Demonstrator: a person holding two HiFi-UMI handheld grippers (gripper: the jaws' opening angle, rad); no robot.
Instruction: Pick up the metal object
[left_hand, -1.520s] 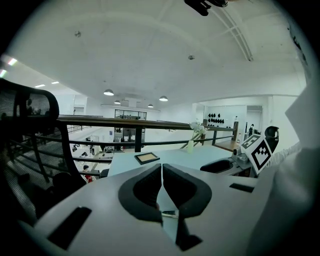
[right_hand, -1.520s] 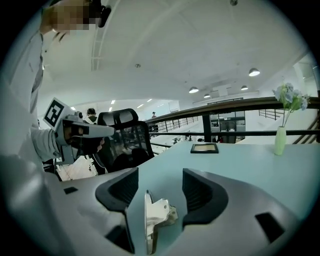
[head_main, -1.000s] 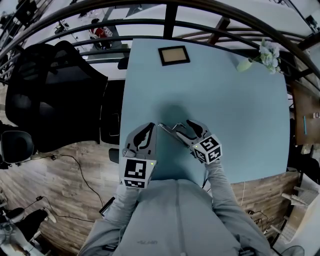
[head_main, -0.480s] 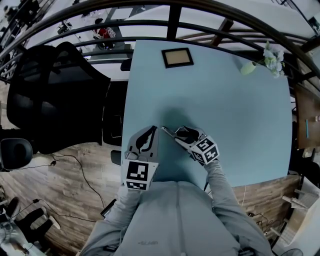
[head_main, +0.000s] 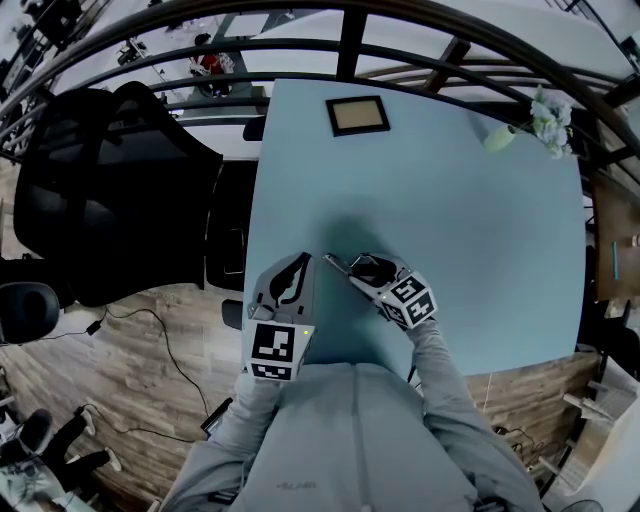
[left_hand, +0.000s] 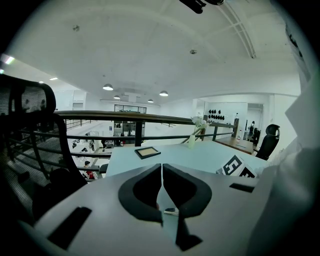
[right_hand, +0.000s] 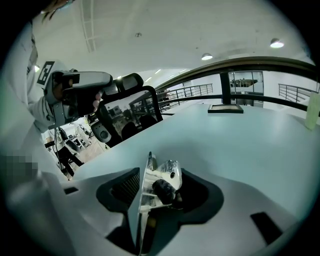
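Observation:
The metal object (right_hand: 149, 176) is a shiny flat bracket with a black knob, standing on edge between the fingers of my right gripper (right_hand: 161, 189), which is shut on it. In the head view the right gripper (head_main: 372, 270) is near the table's front, and the metal object (head_main: 335, 263) sticks out to its left. I cannot tell whether it touches the blue table (head_main: 450, 220). My left gripper (head_main: 302, 262) sits just left of it, shut on nothing. In the left gripper view its fingertips (left_hand: 161, 167) meet.
A framed picture (head_main: 358, 115) lies at the table's far edge. A small vase of flowers (head_main: 528, 112) stands at the far right corner. A black office chair (head_main: 100, 190) is off the table's left edge, and a dark railing (head_main: 300, 45) runs behind.
My right gripper has drawn slightly inward and turned with the metal object held in it. The left gripper has stayed where it was.

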